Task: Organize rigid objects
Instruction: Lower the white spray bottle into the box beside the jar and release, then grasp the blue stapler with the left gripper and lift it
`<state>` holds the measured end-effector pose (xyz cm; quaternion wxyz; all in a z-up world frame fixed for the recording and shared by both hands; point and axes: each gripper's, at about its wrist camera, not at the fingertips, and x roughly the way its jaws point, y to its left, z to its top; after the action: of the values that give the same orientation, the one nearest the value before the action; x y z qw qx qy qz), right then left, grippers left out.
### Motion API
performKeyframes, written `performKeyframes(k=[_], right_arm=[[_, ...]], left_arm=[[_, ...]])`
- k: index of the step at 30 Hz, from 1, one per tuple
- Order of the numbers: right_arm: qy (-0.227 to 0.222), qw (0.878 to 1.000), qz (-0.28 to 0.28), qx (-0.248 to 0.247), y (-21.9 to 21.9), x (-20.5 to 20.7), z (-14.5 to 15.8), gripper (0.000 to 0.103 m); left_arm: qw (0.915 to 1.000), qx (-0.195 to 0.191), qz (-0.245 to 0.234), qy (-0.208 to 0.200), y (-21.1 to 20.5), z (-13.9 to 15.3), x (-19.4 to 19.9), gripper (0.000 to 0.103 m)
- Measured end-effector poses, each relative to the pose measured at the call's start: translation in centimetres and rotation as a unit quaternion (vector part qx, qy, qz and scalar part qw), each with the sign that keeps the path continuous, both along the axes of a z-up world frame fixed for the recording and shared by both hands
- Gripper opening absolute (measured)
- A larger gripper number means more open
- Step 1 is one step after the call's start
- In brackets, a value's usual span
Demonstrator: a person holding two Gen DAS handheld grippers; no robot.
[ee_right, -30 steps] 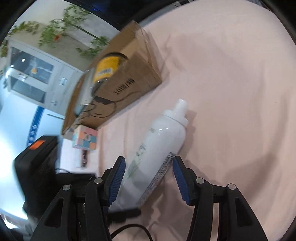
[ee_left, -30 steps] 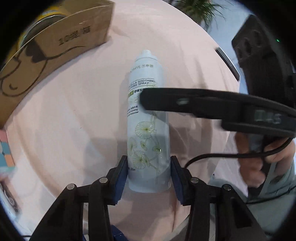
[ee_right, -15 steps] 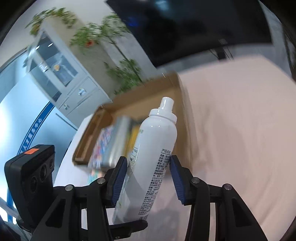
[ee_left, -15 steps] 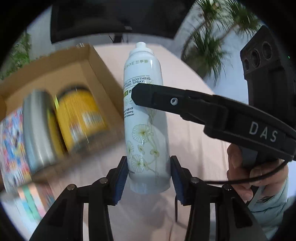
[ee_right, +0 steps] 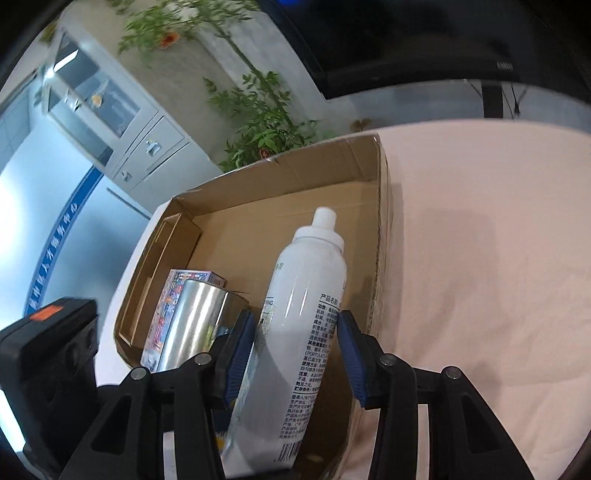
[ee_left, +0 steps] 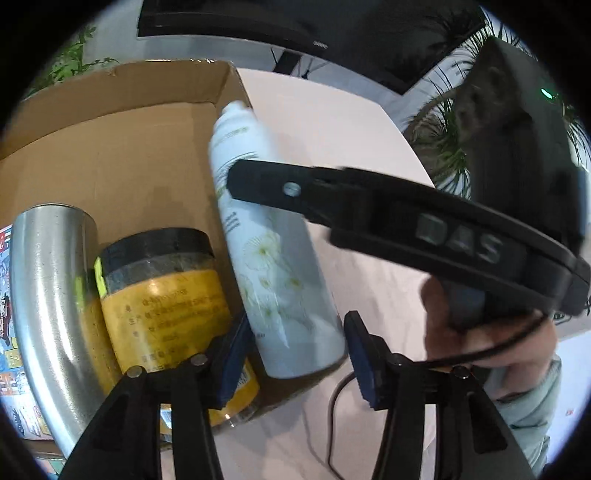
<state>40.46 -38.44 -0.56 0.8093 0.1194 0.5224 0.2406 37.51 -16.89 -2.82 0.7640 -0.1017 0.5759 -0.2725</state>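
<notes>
A white spray bottle [ee_left: 273, 266] with a flower print is held over the near right corner of an open cardboard box [ee_left: 110, 147]. My left gripper [ee_left: 295, 354] has its jaws spread wider than the bottle's base, with a gap on the right side. My right gripper [ee_right: 295, 354] is shut on the bottle [ee_right: 303, 325] at mid-body, seen from the other side. The box [ee_right: 280, 221] holds a silver can [ee_left: 48, 302], a yellow jar with a black lid [ee_left: 162, 295] and a colourful carton [ee_right: 173, 306].
The box stands on a table with a pink cloth [ee_right: 480, 258]. The far half of the box floor is bare cardboard. A dark monitor [ee_left: 332, 26], plants [ee_right: 255, 103] and a grey cabinet [ee_right: 122, 122] stand behind the table.
The bottle was lifted off the cloth and carried over the box, now tilted left. My left jaws have opened away from its base while the right gripper keeps its hold.
</notes>
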Motion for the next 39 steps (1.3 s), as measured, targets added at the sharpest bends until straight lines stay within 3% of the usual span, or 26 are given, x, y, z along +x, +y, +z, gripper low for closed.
performKeyframes(k=[3, 6, 8, 10, 12, 13, 14, 16, 19, 23, 27, 29, 31, 33, 35, 37, 39], right_arm=[[0.004, 0.999, 0.002, -0.033, 0.6, -0.3, -1.3, 0.038], [0.010, 0.999, 0.004, -0.040, 1.0, -1.4, -1.9, 0.038], [-0.015, 0.997, -0.010, -0.078, 1.6, -2.9, -1.2, 0.048], [-0.057, 0.992, -0.020, -0.110, 1.9, -5.5, 0.5, 0.084], [-0.109, 0.985, -0.026, -0.127, 2.4, -8.7, 2.8, 0.096], [-0.131, 0.982, -0.026, -0.133, 2.7, -10.4, 3.7, 0.097], [-0.147, 0.980, -0.021, -0.132, 3.2, -12.2, 4.6, 0.097], [-0.173, 0.976, -0.010, -0.130, 4.2, -16.1, 5.9, 0.098], [-0.184, 0.976, 0.016, -0.120, 5.8, -20.8, 6.2, 0.099], [-0.157, 0.984, 0.046, -0.069, 7.9, -26.3, 4.4, 0.099], [-0.116, 0.990, 0.074, -0.025, 9.8, -31.0, 2.2, 0.099], [-0.088, 0.991, 0.102, -0.008, 10.7, -33.4, 0.8, 0.099], [-0.087, 0.991, 0.106, -0.013, 11.5, -35.8, -0.6, 0.099], [-0.042, 0.994, 0.103, 0.005, 12.1, -37.2, -2.6, 0.097], [0.014, 0.992, 0.126, 0.020, 13.7, -38.5, -4.7, 0.090], [0.001, 0.988, 0.154, -0.009, 15.7, -40.6, -5.9, 0.090], [0.015, 0.989, 0.148, -0.022, 16.8, -42.1, -7.1, 0.090]], left_arm=[[1.0000, 0.003, -0.002, -0.005, 0.0, 0.5, -1.1, 0.050], [0.9989, -0.010, 0.001, -0.046, 2.0, 2.2, -3.5, 0.050], [0.9948, 0.007, 0.021, -0.099, 4.5, 4.0, -5.0, 0.052], [0.9834, 0.033, 0.051, -0.171, 8.1, 6.5, -8.4, 0.053], [0.9717, 0.062, 0.082, -0.213, 11.3, 8.9, -11.5, 0.068], [0.9645, 0.077, 0.104, -0.231, 13.5, 10.1, -12.8, 0.082], [0.9590, 0.086, 0.119, -0.242, 14.5, 10.9, -13.6, 0.085], [0.9472, 0.101, 0.152, -0.264, 17.8, 13.0, -16.3, 0.085], [0.9431, 0.136, 0.168, -0.253, 21.0, 14.9, -17.7, 0.085], [0.9338, 0.177, 0.178, -0.255, 22.3, 14.6, -20.6, 0.085], [0.9591, 0.138, 0.140, -0.203, 22.3, 10.5, -24.1, 0.085], [0.9653, 0.117, 0.140, -0.187, 22.8, 8.1, -25.4, 0.085], [0.9763, 0.074, 0.148, -0.140, 23.0, 4.3, -26.9, 0.084], [0.9878, 0.039, 0.126, -0.082, 22.2, 0.8, -26.9, 0.082], [0.9923, 0.022, 0.110, -0.054, 21.1, -1.4, -27.1, 0.082], [0.9963, 0.001, 0.081, -0.029, 19.5, -3.6, -27.7, 0.082], [0.9975, -0.021, 0.067, 0.008, 18.3, -5.5, -27.7, 0.082]])
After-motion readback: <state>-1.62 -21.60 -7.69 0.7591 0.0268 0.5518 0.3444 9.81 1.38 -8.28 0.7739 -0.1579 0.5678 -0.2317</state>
